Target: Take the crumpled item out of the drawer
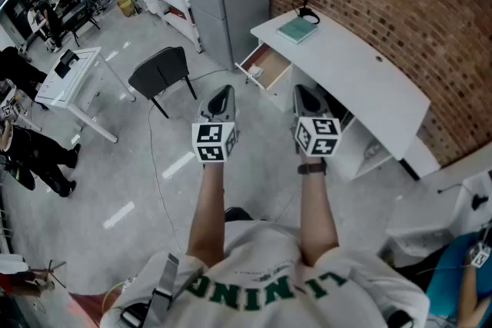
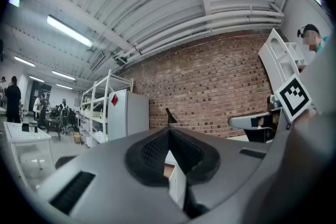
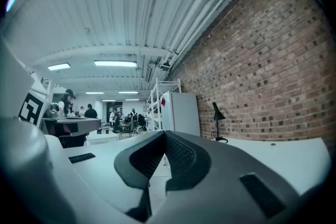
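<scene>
White counter [image 1: 361,73] has its drawer [image 1: 269,65] pulled open; the pale lump inside the drawer looks like the crumpled item [image 1: 256,72]. Your left gripper [image 1: 221,94] and right gripper [image 1: 307,94] sit short of the drawer, jaws together, empty. Move over the drawer, open one, then descend.

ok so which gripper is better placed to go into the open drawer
Probably left: the left gripper lines up with the open drawer, which shows past its jaws. The right gripper sees only the desk top.
</scene>
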`<control>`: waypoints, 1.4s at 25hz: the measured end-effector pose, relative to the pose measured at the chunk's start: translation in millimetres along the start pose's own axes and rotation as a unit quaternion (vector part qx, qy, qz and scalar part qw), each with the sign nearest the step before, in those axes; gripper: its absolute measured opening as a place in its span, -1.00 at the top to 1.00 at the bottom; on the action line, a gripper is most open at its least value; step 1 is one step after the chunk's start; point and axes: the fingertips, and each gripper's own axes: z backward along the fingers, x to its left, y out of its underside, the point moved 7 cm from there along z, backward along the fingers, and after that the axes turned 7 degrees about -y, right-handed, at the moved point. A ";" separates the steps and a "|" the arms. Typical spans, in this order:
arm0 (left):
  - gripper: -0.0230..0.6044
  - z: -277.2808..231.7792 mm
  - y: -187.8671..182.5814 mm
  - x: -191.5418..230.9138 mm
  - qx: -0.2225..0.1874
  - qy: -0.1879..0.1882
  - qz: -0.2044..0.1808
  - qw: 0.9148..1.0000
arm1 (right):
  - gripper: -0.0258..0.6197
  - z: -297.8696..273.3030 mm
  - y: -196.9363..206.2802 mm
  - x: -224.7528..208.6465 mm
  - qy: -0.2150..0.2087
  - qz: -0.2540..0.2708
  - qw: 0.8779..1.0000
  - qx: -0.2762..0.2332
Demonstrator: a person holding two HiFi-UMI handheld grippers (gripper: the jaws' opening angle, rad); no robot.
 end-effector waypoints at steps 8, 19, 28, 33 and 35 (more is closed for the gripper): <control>0.95 -17.4 25.9 -2.2 0.035 -0.022 0.011 0.999 | 0.91 -8.8 15.4 -22.1 -0.001 0.007 1.000 0.010; 0.95 -106.1 47.4 19.2 0.034 0.017 0.015 0.999 | 0.91 -88.2 34.3 -42.7 0.012 0.015 1.000 0.010; 0.95 -221.9 25.5 84.9 0.012 0.037 0.023 0.999 | 0.91 -202.8 19.0 -57.7 0.011 0.000 1.000 -0.012; 0.95 -276.0 30.7 110.4 0.017 0.058 0.038 0.997 | 0.91 -255.3 18.3 -64.9 0.026 0.014 1.000 0.005; 0.95 -297.2 34.9 118.4 0.020 0.068 0.040 0.997 | 0.91 -274.7 24.5 -68.2 0.033 0.013 0.999 0.016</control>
